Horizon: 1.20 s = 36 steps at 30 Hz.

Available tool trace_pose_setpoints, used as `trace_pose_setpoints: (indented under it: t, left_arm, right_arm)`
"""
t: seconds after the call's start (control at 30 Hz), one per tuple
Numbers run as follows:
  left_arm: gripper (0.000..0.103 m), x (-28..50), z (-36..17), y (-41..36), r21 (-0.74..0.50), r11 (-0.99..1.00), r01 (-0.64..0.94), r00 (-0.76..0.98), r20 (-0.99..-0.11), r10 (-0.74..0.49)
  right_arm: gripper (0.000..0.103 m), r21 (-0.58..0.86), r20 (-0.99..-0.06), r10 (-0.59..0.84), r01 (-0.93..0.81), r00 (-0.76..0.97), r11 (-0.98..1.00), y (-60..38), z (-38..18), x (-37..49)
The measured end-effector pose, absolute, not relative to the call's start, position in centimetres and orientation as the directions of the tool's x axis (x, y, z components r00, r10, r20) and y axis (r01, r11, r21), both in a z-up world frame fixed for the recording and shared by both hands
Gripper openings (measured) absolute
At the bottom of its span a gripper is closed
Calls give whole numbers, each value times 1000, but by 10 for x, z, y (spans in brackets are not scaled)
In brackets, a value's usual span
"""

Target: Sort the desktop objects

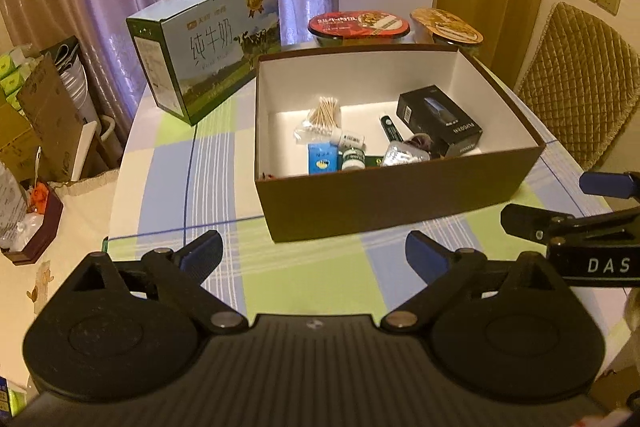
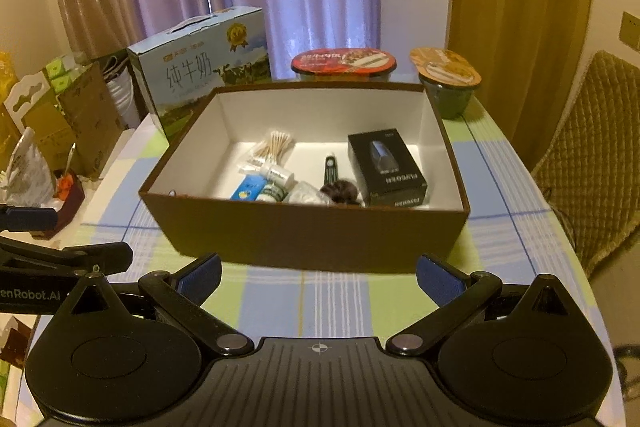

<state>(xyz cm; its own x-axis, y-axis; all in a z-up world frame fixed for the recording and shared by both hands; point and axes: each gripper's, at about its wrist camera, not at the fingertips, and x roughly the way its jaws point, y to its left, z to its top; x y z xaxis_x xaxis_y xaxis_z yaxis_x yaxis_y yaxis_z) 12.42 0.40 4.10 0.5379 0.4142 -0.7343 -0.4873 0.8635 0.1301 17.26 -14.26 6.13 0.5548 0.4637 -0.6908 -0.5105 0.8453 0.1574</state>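
Box, two noodle bowls, two spread grippers

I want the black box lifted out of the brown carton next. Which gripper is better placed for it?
Probably the right gripper: the black box lies on the carton's right side, nearer it. Both grippers are open and empty.

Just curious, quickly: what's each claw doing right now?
Left gripper: open, holding nothing.
Right gripper: open, holding nothing.
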Motion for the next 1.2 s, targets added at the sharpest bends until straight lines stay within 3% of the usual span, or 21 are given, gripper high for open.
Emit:
trace_pose_setpoints:
  t: [0.6,1.2]
  left_arm:
    - [97,98,41,-32,107,842,-529,534,-730,427]
    - [97,110,29,-76,129,763,-633,439,-752,491]
  right_arm:
    - [101,146,-656,497,-550,568,822,-170,69,149]
    - [101,144,-689,558,-667,462,731,-212,50,154]
